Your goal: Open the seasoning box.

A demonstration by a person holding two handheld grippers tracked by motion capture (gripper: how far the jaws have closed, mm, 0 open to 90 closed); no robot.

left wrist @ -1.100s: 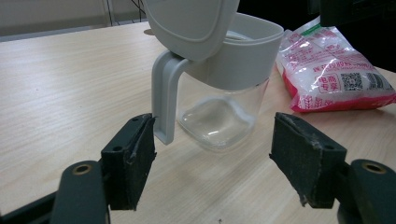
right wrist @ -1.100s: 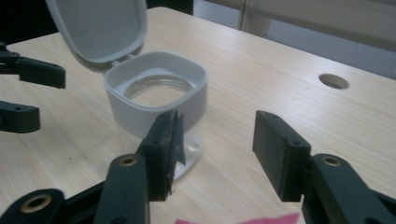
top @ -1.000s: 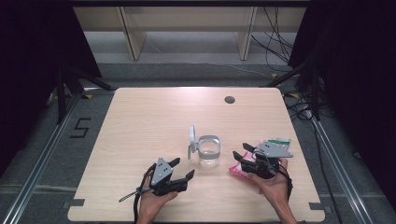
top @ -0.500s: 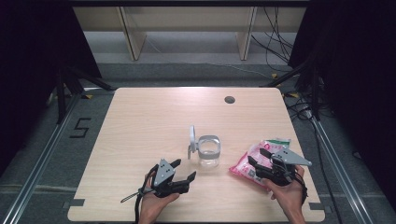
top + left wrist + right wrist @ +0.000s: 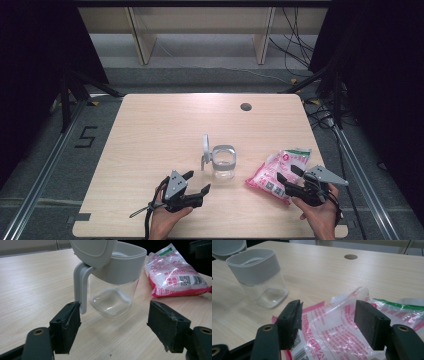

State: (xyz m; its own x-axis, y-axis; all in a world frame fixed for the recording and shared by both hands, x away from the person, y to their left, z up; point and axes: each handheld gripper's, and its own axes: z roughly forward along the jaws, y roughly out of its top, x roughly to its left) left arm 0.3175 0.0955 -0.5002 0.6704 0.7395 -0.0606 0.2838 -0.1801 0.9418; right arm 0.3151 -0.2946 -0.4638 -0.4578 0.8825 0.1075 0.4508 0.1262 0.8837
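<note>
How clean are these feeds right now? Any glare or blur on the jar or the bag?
High view: even light, sharp table, dark surroundings. Left gripper view: clear jar sharp, bag shows glossy highlights, lid cropped at the top. Right gripper view: bag print under the right tool is soft, jar crisper; both black pads are slightly blurred.

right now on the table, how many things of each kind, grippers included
clear jar with grey flip lid: 1
pink and white bag: 1
grippers: 2, the left gripper and the right gripper, both with jaws apart
total: 4
</note>
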